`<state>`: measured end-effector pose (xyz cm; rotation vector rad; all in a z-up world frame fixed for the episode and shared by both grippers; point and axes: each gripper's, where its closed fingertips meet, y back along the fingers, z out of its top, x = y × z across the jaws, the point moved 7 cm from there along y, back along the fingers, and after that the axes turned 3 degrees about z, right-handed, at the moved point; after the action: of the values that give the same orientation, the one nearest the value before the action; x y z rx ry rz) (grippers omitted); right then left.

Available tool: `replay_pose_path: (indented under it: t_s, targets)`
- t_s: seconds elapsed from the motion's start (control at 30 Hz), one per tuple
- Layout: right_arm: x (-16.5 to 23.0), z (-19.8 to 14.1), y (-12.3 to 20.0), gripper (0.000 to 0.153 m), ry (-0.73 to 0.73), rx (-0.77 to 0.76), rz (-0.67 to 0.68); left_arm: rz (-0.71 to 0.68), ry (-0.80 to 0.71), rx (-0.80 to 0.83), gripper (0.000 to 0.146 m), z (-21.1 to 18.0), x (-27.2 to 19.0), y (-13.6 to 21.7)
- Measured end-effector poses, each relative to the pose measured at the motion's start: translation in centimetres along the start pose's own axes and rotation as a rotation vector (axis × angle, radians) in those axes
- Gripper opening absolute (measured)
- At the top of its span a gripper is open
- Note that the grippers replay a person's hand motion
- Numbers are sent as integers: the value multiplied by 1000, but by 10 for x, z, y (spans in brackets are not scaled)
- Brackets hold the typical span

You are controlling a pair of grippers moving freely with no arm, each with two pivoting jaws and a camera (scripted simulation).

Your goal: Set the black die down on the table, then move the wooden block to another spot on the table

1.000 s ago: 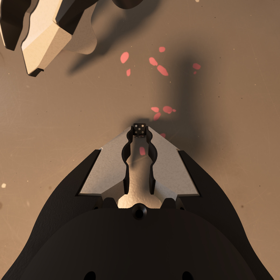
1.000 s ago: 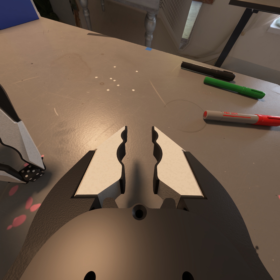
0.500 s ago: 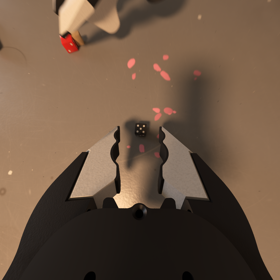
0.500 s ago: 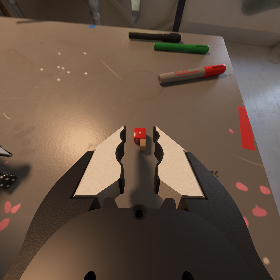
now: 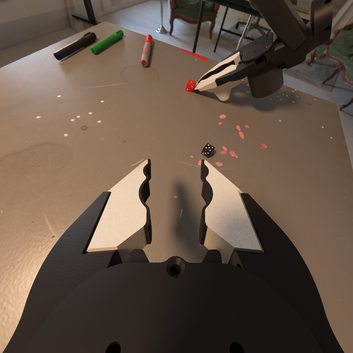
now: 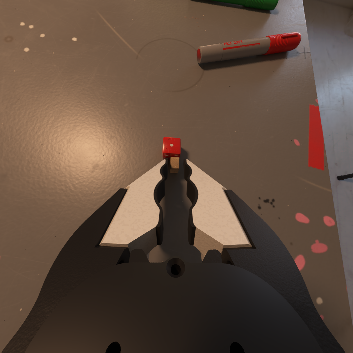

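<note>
Black die (image 5: 207, 150) rests on table (image 5: 95, 152), just past left gripper (image 5: 174, 162), whose jaws are wide apart, empty. Right gripper (image 6: 175, 161) narrowed around wooden block (image 6: 174, 164), gaps either side; block touches red die (image 6: 171, 147).

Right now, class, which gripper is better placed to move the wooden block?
The right gripper: its fingers already straddle the block beside the red die. The left gripper hangs open near the black die, far off.
</note>
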<state>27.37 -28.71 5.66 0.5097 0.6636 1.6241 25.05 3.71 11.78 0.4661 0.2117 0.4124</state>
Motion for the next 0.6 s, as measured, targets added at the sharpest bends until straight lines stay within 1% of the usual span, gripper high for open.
replay_pose_path:
  t_s: [0.03,0.07,0.2,0.27,0.33,0.37,0.4,0.47,0.6]
  targets:
    - [1,0,0,10,12,0,-4,11,5,-8,50,-1,0,3]
    - [2,0,0,8,26,0,-10,27,4,-9,48,-3,1,6]
    - [11,1,5,8,88,-17,12,129,-15,-6,37,-17,6,11]
    - [27,6,17,8,142,-87,98,200,-26,-7,32,-25,10,13]
    - [52,8,31,8,218,-146,245,275,-48,-5,29,-31,12,15]
    - [65,7,36,8,258,-149,324,306,-61,-1,29,-34,13,15]
    - [76,4,40,8,286,-131,373,333,-73,-1,29,-36,14,15]
    - [92,-4,43,8,321,-95,419,369,-78,-15,28,-42,13,15]
    - [104,-19,46,8,326,-23,464,326,-62,-25,28,-49,9,17]
